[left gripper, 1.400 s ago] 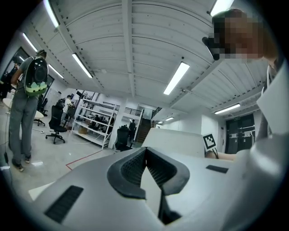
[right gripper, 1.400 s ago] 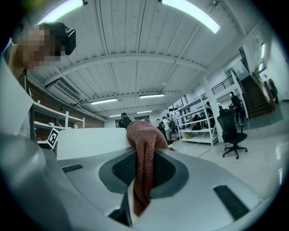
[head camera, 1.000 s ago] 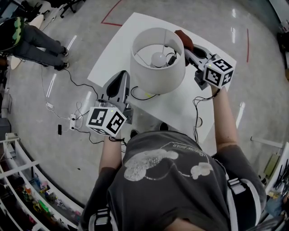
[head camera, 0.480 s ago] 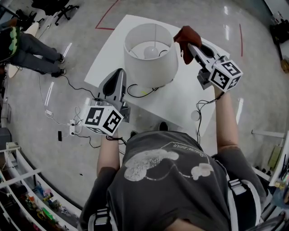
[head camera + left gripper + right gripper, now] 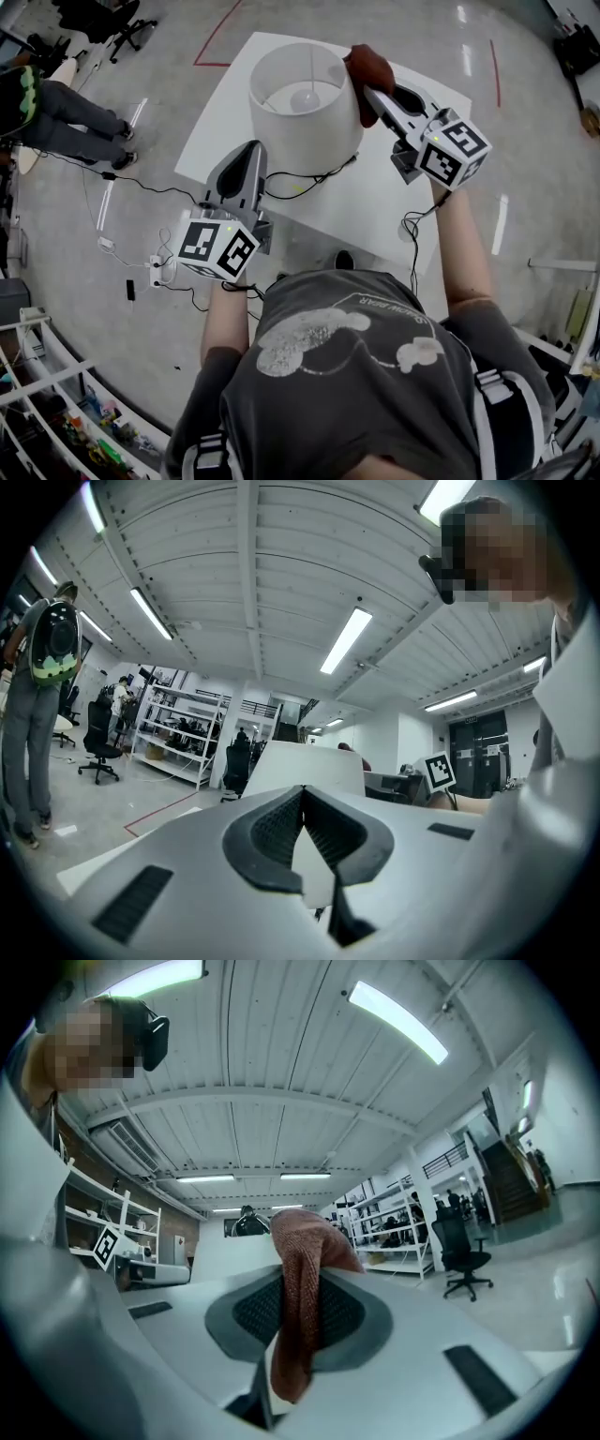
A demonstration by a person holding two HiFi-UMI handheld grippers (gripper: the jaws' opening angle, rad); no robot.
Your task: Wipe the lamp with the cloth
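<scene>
Holding rust-red cloth clenched at white lampshade rim, upper center: right gripper; left gripper closed, empty; shirt print unreadable.

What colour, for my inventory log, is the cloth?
The cloth is reddish brown; right gripper view.

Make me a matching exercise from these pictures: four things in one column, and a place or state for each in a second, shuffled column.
Things:
1. cloth
2. left gripper
3. bulb
4. table

Places or states:
A. inside the shade of the lamp
B. white, with the lamp standing on it
C. jaws together, nothing between them
D. clamped in the jaws of the right gripper

Pairs: 1-D, 2-C, 3-A, 4-B
</scene>
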